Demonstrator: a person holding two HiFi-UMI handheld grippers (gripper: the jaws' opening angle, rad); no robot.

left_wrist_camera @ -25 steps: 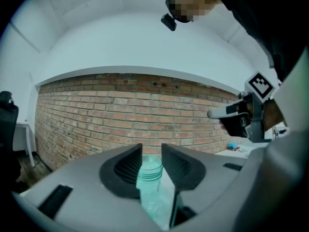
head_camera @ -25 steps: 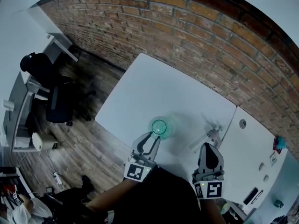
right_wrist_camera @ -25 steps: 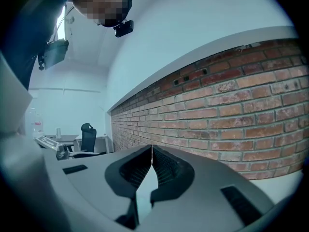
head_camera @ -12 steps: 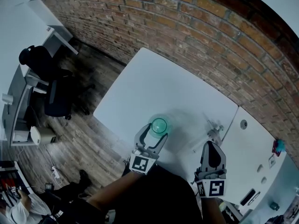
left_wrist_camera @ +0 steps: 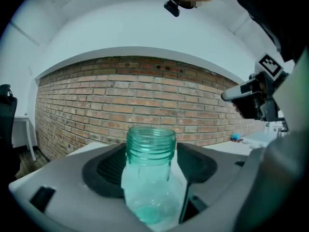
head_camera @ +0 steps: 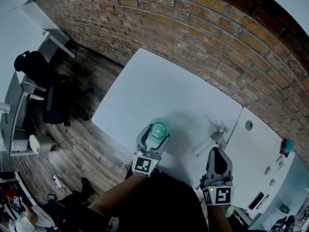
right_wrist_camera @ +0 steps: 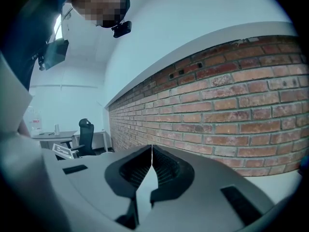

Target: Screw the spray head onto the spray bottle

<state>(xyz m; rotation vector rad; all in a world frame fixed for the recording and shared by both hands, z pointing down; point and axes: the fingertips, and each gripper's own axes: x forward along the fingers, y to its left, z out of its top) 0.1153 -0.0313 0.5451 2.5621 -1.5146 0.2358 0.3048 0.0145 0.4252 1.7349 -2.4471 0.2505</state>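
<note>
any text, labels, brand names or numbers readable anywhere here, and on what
No readable text in any view.
bottle: no label in view.
left marker and right marker: black-and-white square patterns, not letters.
small items on the side table: too small to read.

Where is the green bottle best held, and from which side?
Hold the bottle on its body below the threaded neck, coming level from the person's side, where the left tongs, jaws just opened, straddle it. It stands upright, and the threads should stay free for the spray head.
</note>
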